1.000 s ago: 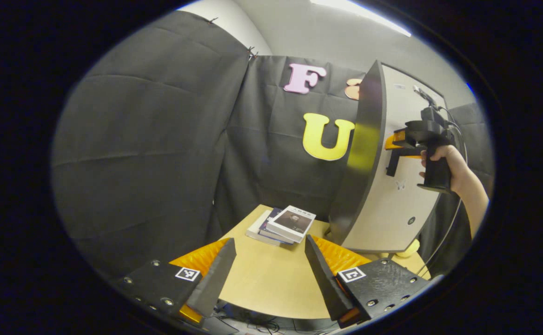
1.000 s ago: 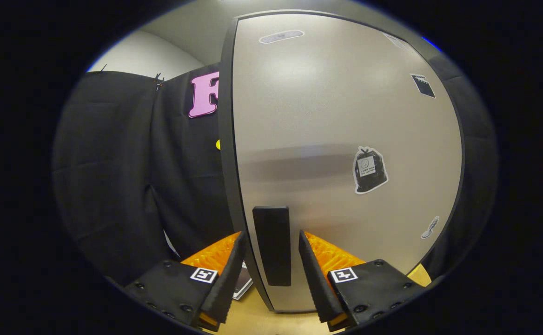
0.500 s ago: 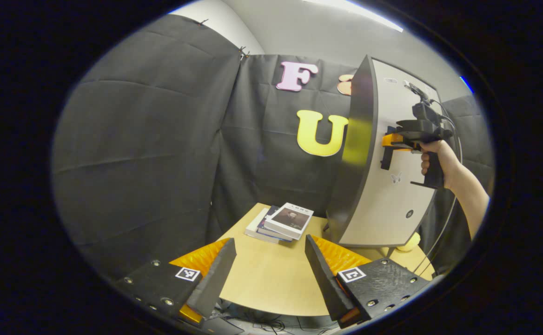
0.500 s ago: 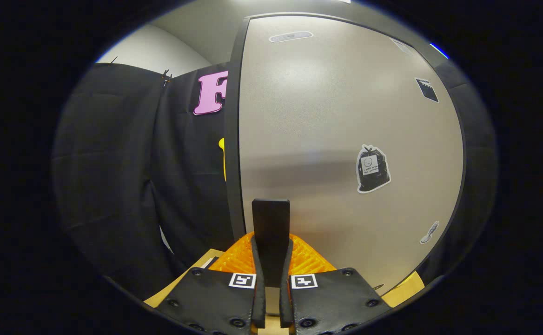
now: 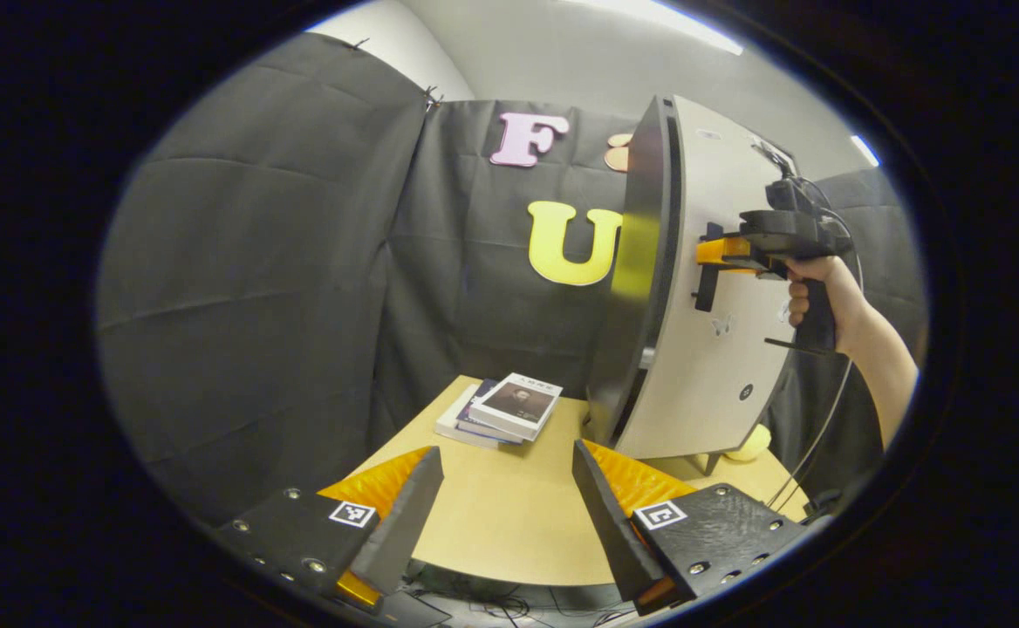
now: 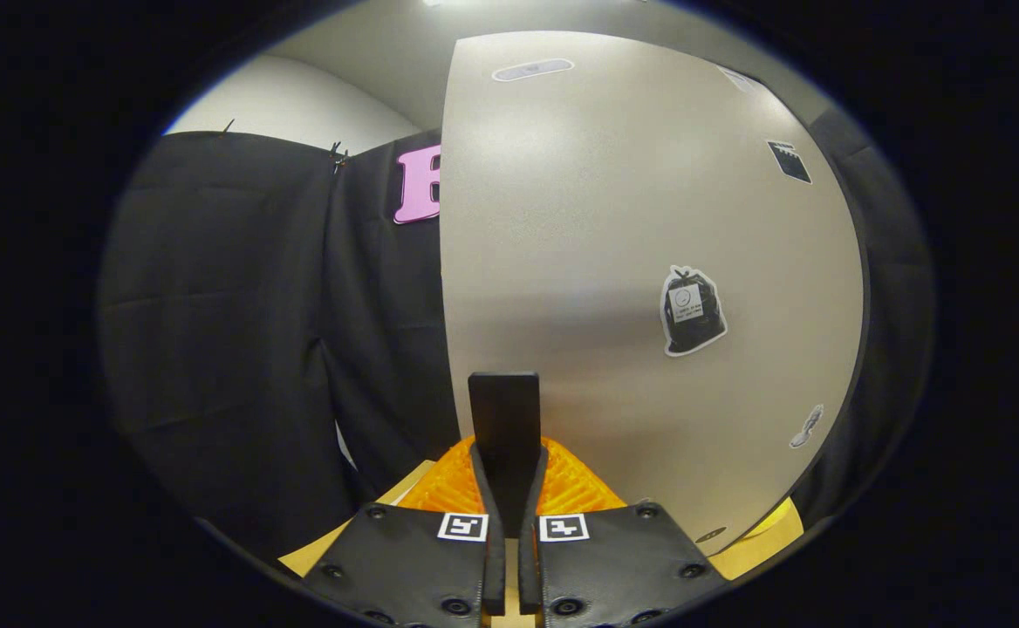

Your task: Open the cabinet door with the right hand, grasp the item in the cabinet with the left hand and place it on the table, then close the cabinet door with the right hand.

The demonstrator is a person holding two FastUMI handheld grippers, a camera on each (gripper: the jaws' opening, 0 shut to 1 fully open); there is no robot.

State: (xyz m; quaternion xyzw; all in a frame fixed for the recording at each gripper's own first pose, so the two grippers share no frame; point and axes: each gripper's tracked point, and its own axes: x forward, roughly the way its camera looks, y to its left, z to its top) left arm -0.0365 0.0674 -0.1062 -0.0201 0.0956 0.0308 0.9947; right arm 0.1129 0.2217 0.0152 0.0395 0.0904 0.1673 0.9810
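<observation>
Right tool clamped on the black upright door handle of the grey cabinet door, barely ajar; left tool open over the tan counter; item unseen; best pulled along the hinge arc.

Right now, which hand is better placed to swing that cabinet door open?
The right. Its tool is shut on the door handle, while the left tool hangs open over the table.

No wording can be made out. The top book on the stack at the table's far edge and the stickers on the cabinet door are too small to read.
</observation>
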